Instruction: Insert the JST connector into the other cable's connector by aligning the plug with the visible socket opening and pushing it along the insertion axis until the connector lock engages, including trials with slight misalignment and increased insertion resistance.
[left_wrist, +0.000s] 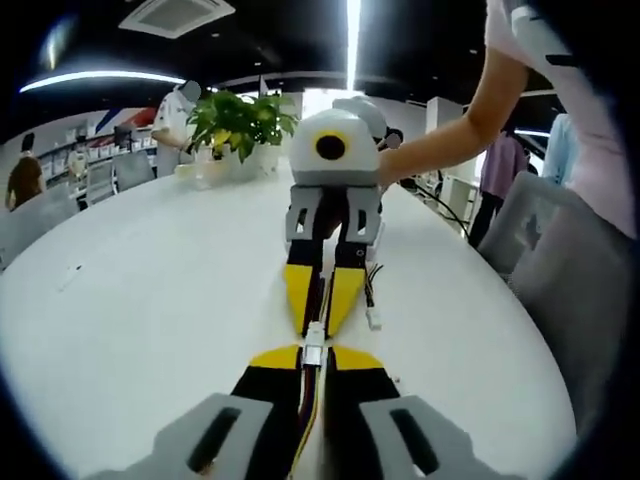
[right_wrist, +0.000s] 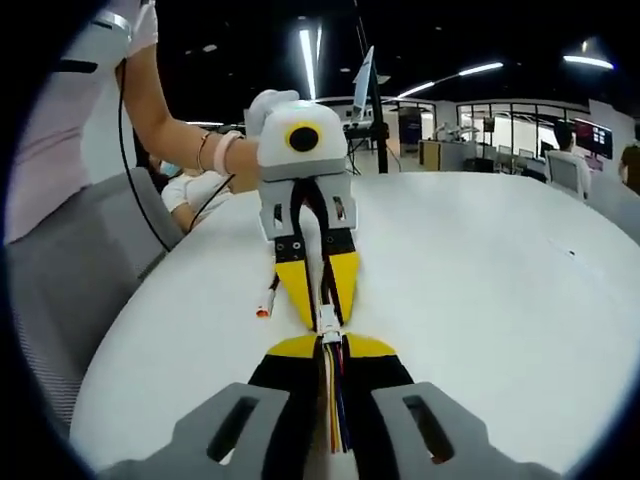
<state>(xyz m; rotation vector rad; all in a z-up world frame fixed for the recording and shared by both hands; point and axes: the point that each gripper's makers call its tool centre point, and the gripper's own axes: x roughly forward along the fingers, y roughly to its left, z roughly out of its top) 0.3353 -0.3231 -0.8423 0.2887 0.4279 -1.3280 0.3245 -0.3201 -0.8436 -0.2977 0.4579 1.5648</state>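
My left gripper (left_wrist: 315, 358) rises from the bottom of the left gripper view, shut on a thin cable whose white JST connector (left_wrist: 314, 343) sticks out past its yellow tips. My right gripper (left_wrist: 317, 328) faces it tip to tip, pinching the other cable. In the right gripper view, my right gripper (right_wrist: 332, 347) is shut on a bundle of coloured wires (right_wrist: 333, 400) ending in a white connector (right_wrist: 328, 322). The left gripper (right_wrist: 322, 316) meets it from the opposite side. The two connectors touch end to end; I cannot tell how deep the plug sits.
Everything rests low over a white oval table (left_wrist: 150, 300). A loose cable end (left_wrist: 372, 318) hangs beside the right gripper, and another (right_wrist: 263, 308) beside the left one. A potted plant (left_wrist: 240, 125) stands at the far edge. A grey chair (left_wrist: 560, 270) and a person's arm (left_wrist: 450, 130) are close.
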